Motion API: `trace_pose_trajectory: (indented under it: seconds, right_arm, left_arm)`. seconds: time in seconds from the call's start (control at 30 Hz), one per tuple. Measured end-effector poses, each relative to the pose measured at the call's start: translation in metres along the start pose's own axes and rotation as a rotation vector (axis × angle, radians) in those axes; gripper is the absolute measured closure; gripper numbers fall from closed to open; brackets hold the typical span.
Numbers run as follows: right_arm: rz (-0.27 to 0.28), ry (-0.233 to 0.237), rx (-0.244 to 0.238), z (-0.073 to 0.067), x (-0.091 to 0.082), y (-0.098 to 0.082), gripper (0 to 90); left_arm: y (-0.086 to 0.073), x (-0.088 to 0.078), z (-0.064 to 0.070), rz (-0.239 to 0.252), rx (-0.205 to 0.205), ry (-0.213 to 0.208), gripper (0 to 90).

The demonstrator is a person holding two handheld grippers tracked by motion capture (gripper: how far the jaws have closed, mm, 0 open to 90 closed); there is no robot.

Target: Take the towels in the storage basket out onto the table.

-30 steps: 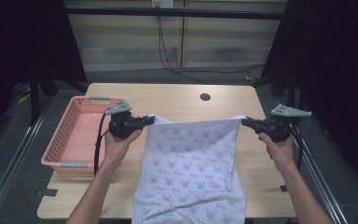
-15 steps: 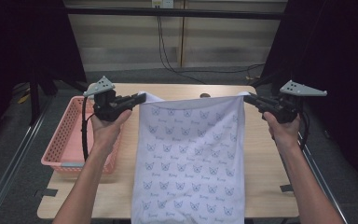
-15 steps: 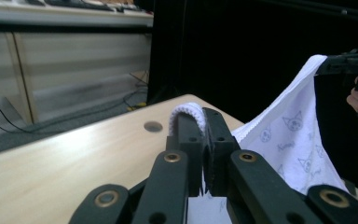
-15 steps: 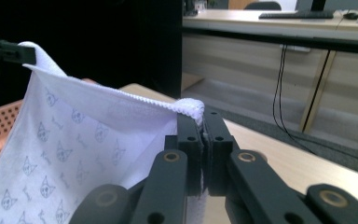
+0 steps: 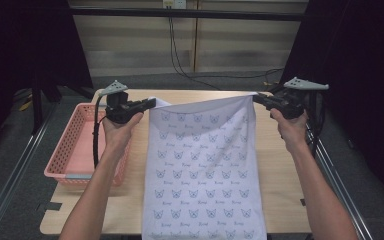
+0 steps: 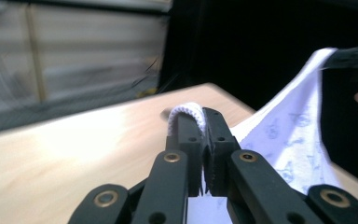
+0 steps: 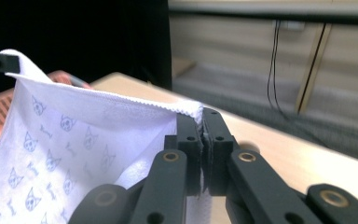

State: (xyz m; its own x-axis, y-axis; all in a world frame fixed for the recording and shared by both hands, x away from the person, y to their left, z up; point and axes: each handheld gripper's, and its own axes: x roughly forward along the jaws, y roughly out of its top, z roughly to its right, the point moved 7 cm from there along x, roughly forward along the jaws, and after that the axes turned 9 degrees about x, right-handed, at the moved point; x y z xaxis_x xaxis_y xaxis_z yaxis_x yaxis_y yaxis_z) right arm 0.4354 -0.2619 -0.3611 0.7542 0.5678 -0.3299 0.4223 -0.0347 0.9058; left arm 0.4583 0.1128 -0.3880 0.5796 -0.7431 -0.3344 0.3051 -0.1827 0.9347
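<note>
Cloth: I hold a white cloth (image 5: 202, 165) printed with small blue cat faces, stretched by its two far corners above the worktop (image 5: 275, 170); its near end hangs past the near edge.
Left tongs: my left tongs (image 5: 150, 103) are clenched on the cloth's far left corner; in the left gripper view a white hem (image 6: 186, 112) curls over the tip of the pressed-together jaws.
Right tongs: my right tongs (image 5: 257, 97) are clenched on the far right corner; in the right gripper view the hem (image 7: 121, 100) runs taut from the jaws away to the left.
Top edge: nearly straight between the two tongs, sagging slightly in the middle.
Basket: a pink basket (image 5: 75, 150) sits at the worktop's left edge, just beside my left forearm.
Worktop: pale wood, with a dark floor around it.
</note>
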Motion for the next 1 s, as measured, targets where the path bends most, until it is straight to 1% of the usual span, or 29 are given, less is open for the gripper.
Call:
trace_pose_trajectory:
  seconds: [0.03,0.07,0.1,0.13,0.17,0.2,0.23,0.27,0.3,0.33,0.37,0.4,0.43,0.47,0.5,0.53,0.57,0.6,0.63,0.67,0.7,0.73,0.8,0.83,0.87,0.9,0.93,0.97,1.0]
  right_arm:
    - [-0.026,-0.019,-0.003,0.005,0.008,-0.007,87.5]
    - [-0.044,-0.029,0.002,0.009,0.015,-0.012,87.5]
    - [-0.06,-0.038,0.002,0.014,0.022,-0.017,87.6]
    - [-0.075,-0.054,0.01,0.019,0.029,-0.021,87.5]
    - [-0.093,-0.059,0.02,0.024,0.036,-0.026,87.6]
    - [-0.112,-0.074,0.026,0.03,0.042,-0.03,87.5]
    - [-0.13,-0.091,0.029,0.035,0.048,-0.033,87.0]
    - [-0.145,-0.104,0.026,0.04,0.054,-0.036,85.1]
    - [-0.15,-0.128,0.032,0.045,0.058,-0.037,79.6]
    - [-0.155,-0.156,0.042,0.05,0.061,-0.037,71.5]
    - [-0.159,-0.175,0.051,0.055,0.064,-0.038,67.1]
    - [-0.145,-0.193,0.067,0.057,0.064,-0.037,63.3]
    - [-0.14,-0.187,0.078,0.057,0.064,-0.037,62.5]
    - [-0.145,-0.173,0.068,0.055,0.063,-0.038,62.0]
    - [-0.146,-0.168,0.048,0.052,0.062,-0.038,61.1]
    - [-0.148,-0.159,0.03,0.047,0.059,-0.04,59.9]
    - [-0.146,-0.168,0.02,0.045,0.057,-0.041,59.1]
    - [-0.143,-0.162,0.012,0.042,0.054,-0.042,59.1]
    - [-0.146,-0.157,0.008,0.04,0.051,-0.045,58.9]
    - [-0.15,-0.162,0.001,0.038,0.047,-0.047,58.4]
    - [-0.145,-0.151,0.002,0.036,0.042,-0.05,58.3]
    - [-0.147,-0.128,0.005,0.033,0.037,-0.053,57.8]
    - [-0.15,-0.105,0.0,0.026,0.025,-0.064,56.5]
    - [-0.181,-0.085,-0.011,0.019,0.016,-0.075,55.0]
    - [-0.18,-0.078,-0.012,0.016,0.011,-0.081,53.9]
    - [-0.188,-0.066,-0.013,0.013,0.007,-0.087,53.9]
    - [-0.205,-0.054,-0.016,0.01,0.003,-0.094,53.8]
    - [-0.22,-0.046,-0.019,0.006,-0.003,-0.104,53.4]
    - [-0.224,-0.027,-0.018,0.0,-0.011,-0.116,53.2]
  left_arm:
    - [-0.008,0.007,-0.005,-0.016,-0.014,0.01,87.7]
    - [-0.015,0.013,-0.01,-0.025,-0.027,0.008,87.7]
    - [-0.022,0.019,-0.014,-0.032,-0.05,0.0,87.7]
    - [-0.028,0.026,-0.019,-0.05,-0.052,0.012,87.5]
    - [-0.033,0.032,-0.023,-0.055,-0.068,0.005,87.3]
    - [-0.036,0.037,-0.028,-0.064,-0.07,0.002,86.8]
    - [-0.038,0.041,-0.032,-0.065,-0.073,0.013,84.4]
    - [-0.038,0.043,-0.035,-0.064,-0.085,0.013,79.2]
    - [-0.039,0.045,-0.039,-0.061,-0.113,0.03,72.4]
    - [-0.039,0.046,-0.044,-0.067,-0.13,0.049,61.9]
    - [-0.038,0.045,-0.047,-0.072,-0.131,0.065,52.7]
    - [-0.037,0.044,-0.05,-0.077,-0.125,0.095,48.2]
    - [-0.036,0.042,-0.051,-0.09,-0.115,0.102,45.0]
    - [-0.036,0.041,-0.051,-0.098,-0.109,0.088,42.6]
    - [-0.034,0.038,-0.051,-0.089,-0.112,0.094,42.8]
    - [-0.034,0.037,-0.049,-0.086,-0.113,0.092,42.6]
    - [-0.034,0.036,-0.046,-0.091,-0.104,0.074,42.7]
    - [-0.035,0.036,-0.042,-0.108,-0.09,0.076,44.0]
    - [-0.036,0.035,-0.037,-0.121,-0.071,0.068,44.3]
    - [-0.037,0.033,-0.031,-0.118,-0.063,0.053,46.9]
    - [-0.038,0.031,-0.024,-0.119,-0.057,0.038,49.3]
    - [-0.04,0.028,-0.018,-0.117,-0.048,0.02,50.4]
    - [-0.05,0.018,0.005,-0.122,-0.021,-0.026,55.3]
    - [-0.053,0.015,0.013,-0.121,-0.028,-0.042,55.5]
    - [-0.057,0.013,0.021,-0.132,-0.023,-0.068,56.2]
    - [-0.061,0.01,0.029,-0.14,-0.001,-0.09,56.9]
    - [-0.067,0.005,0.04,-0.14,0.026,-0.101,58.5]
    - [-0.076,0.0,0.052,-0.158,0.026,-0.137,59.9]
    - [-0.084,-0.003,0.058,-0.185,0.04,-0.156,60.6]
